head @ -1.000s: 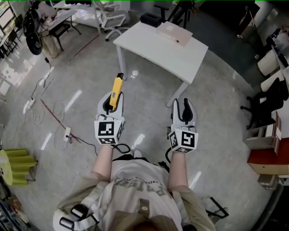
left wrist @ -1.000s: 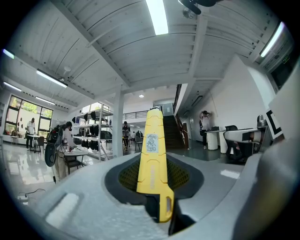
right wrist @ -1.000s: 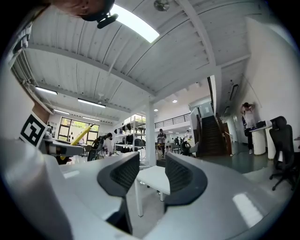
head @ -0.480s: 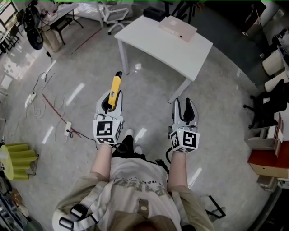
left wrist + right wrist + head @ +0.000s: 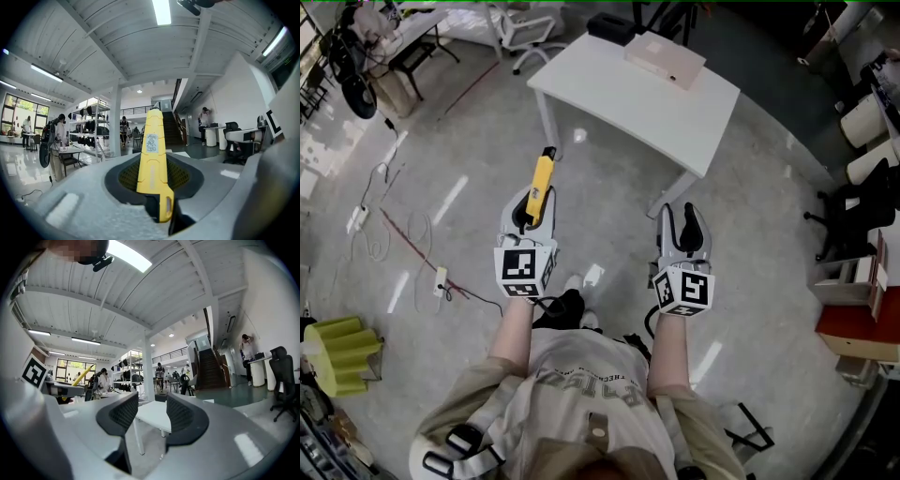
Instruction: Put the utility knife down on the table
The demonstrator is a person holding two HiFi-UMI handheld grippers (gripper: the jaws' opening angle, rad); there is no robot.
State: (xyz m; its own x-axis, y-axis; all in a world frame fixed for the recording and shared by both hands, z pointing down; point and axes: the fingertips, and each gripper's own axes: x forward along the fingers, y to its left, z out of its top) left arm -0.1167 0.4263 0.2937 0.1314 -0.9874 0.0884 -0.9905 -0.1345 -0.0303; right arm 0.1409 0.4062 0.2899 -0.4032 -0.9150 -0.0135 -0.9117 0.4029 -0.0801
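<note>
A yellow utility knife (image 5: 541, 184) sticks forward out of my left gripper (image 5: 529, 212), which is shut on it. In the left gripper view the knife (image 5: 153, 164) lies between the two dark pads and points up and away. My right gripper (image 5: 682, 228) is open with nothing between its pads; its jaws have just been opening. The right gripper view shows the gap between its fingers (image 5: 180, 420), with the white table (image 5: 152, 416) beyond it. That table (image 5: 609, 89) stands ahead of both grippers in the head view.
A flat pinkish box (image 5: 665, 59) lies on the table's far side. Cables and a power strip (image 5: 441, 279) run over the floor at left, near a yellow-green object (image 5: 337, 352). Office chairs (image 5: 862, 202) and a red cabinet (image 5: 862, 328) stand at right.
The table has come slightly nearer as the person walks toward it. Both grippers keep their places in the view, the knife still held in the left one.
</note>
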